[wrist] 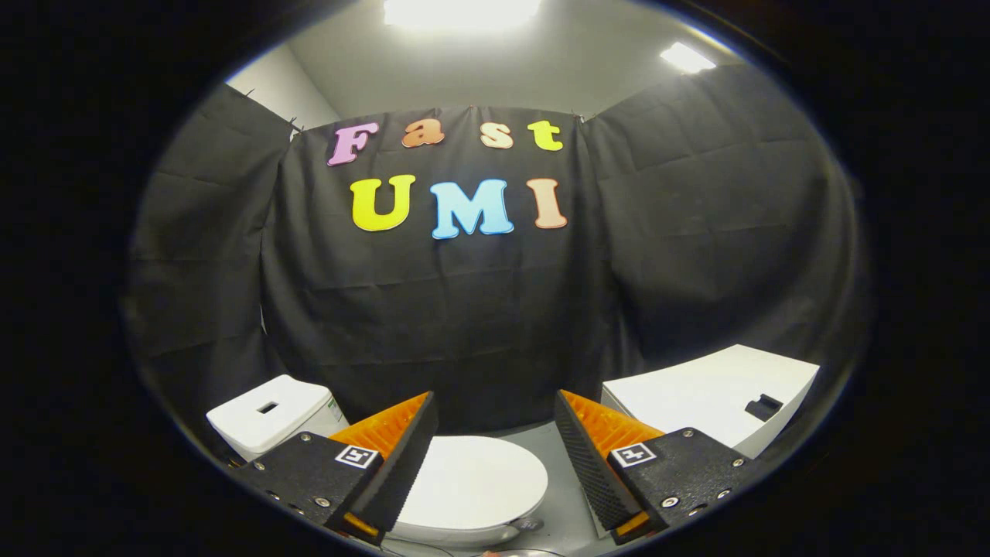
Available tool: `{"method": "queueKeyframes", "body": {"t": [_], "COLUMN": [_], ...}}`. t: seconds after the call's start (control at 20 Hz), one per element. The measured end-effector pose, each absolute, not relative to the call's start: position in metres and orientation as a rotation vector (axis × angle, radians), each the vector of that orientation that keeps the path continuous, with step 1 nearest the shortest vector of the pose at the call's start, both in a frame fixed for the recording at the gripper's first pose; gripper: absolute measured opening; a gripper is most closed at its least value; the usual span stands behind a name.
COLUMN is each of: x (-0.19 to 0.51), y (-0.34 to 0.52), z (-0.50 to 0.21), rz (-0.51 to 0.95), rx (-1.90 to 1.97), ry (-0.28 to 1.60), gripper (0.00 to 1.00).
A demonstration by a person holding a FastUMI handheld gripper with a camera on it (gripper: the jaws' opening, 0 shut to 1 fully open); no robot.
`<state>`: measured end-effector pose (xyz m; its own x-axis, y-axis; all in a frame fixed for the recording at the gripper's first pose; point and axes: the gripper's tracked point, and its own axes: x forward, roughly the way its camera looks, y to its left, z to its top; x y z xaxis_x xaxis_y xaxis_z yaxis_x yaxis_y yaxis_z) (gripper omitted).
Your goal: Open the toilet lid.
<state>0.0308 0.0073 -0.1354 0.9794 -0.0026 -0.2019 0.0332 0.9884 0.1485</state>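
Task not yet begun: toilet lid (476,478) lies flat, closed, between and just beyond fingers, toward 6 o'clock. Gripper (495,433) wide open, holds nothing. Tank (271,414) at 8 o'clock. Left: reach lid edge, lift.

The toilet lid (472,480) lies closed just ahead, between the spread fingers of the gripper (495,418). The tank (271,414) sits far left, and a cabinet (711,394) stands on the right.
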Motion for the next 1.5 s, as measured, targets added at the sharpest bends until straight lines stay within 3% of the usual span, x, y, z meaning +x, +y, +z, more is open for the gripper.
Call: {"method": "queueKeyframes", "body": {"t": [0.55,1.5], "x": [0.013,-0.025], "y": [0.013,0.013], "z": [-0.249,-0.368], "rz": [-0.038,-0.29], "rx": [0.302,0.67], "ry": [0.463,0.685], "gripper": [0.94,0.96]}}
